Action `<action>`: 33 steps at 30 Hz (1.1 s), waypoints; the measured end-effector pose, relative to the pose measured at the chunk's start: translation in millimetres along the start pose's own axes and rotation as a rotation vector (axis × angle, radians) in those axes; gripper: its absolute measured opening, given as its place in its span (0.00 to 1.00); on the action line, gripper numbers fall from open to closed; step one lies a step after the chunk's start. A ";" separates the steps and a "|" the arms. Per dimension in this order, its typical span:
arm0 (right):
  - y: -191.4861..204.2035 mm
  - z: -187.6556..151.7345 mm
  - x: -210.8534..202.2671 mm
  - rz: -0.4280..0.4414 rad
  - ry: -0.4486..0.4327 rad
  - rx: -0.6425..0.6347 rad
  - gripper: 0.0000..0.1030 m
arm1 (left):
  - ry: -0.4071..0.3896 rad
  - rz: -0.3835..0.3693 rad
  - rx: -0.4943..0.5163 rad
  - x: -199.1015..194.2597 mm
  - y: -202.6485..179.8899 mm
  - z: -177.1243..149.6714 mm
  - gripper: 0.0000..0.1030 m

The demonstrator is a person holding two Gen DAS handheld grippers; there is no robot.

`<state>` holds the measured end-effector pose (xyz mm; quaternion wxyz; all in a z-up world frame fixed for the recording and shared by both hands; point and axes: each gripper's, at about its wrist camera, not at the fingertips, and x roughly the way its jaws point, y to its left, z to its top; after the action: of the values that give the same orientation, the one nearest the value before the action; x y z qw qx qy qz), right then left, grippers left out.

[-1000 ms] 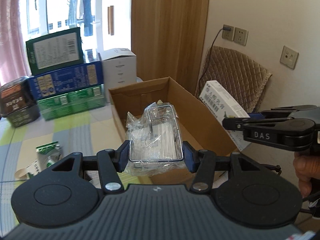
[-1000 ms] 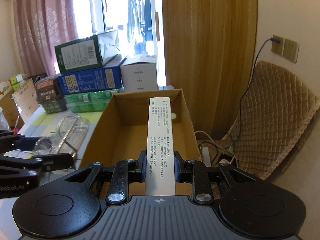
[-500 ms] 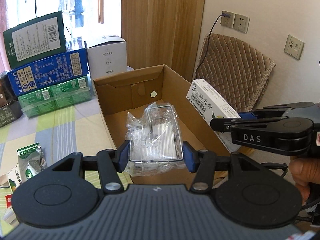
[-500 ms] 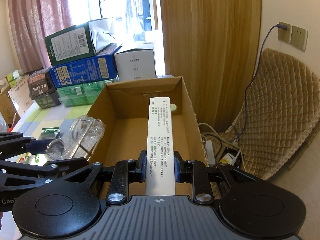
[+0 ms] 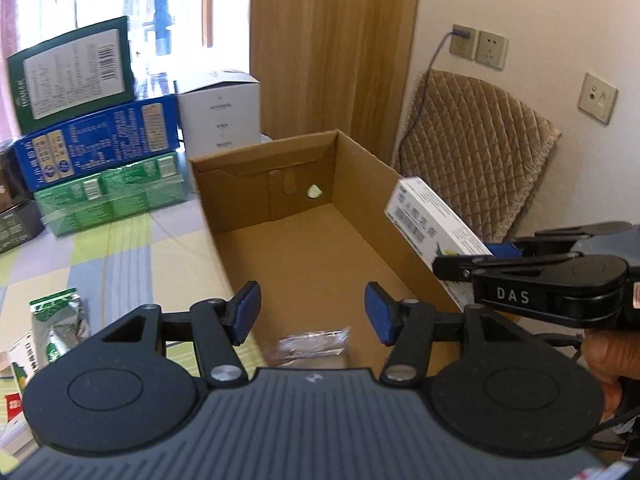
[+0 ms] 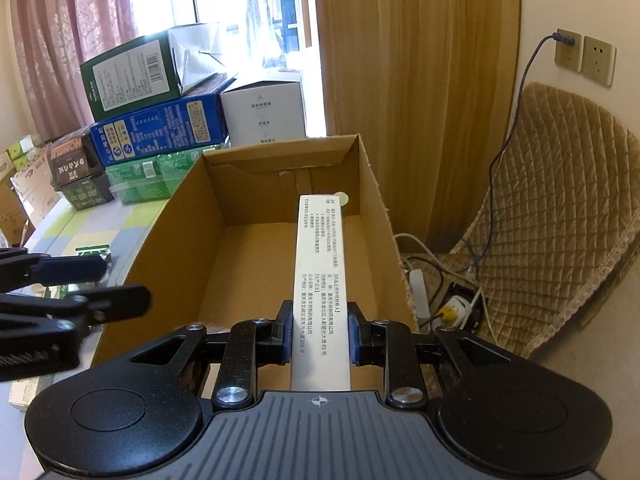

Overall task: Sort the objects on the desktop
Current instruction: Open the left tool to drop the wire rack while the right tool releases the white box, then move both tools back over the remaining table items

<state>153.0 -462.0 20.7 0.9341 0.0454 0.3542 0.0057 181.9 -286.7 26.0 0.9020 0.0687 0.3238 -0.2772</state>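
Note:
An open cardboard box [image 5: 372, 184] stands at the table's right edge. My left gripper [image 5: 312, 312] hovers over its near end, jaws opening, with nothing between the blue pads. Just below it, a clear plastic-wrapped packet [image 5: 312, 346] lies on the box floor. My right gripper [image 6: 318, 332] is shut on a long white carton [image 6: 320, 264] with printed text, held lengthwise above the cardboard box [image 6: 176, 240]. In the left wrist view the white carton [image 5: 432, 220] juts over the box's right wall from the right gripper [image 5: 460, 264], held by a person's hand [image 5: 604, 360].
Stacked cartons stand behind the box: dark green [image 5: 72, 72] on blue [image 5: 96, 146] on a green pack [image 5: 108, 192], with a white carton [image 5: 220, 116] beside them. A green sachet [image 5: 60, 320] lies on the checked tablecloth. A quilted chair [image 6: 552, 208] and floor cables [image 6: 440, 292] are at right.
The left gripper's jaws have spread and let go of the plastic-wrapped packet, which now lies on the box floor. Both grippers have sunk closer to the box. The right still grips the carton.

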 end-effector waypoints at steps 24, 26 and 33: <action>28.0 -14.2 -72.5 0.072 -0.095 0.066 0.61 | 0.005 0.113 -0.119 -79.1 49.4 -46.1 0.61; 36.3 -17.0 -82.2 0.083 -0.097 0.062 0.65 | 0.003 0.122 -0.126 -89.0 51.8 -50.8 0.64; 71.0 -25.7 -108.2 0.124 -0.100 0.044 0.84 | -0.006 0.156 -0.149 -124.4 62.7 -70.8 0.76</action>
<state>56.4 -393.8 79.4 0.9472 0.0880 0.3037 0.0533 98.2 -156.0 44.7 0.9245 0.0256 0.3343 -0.1816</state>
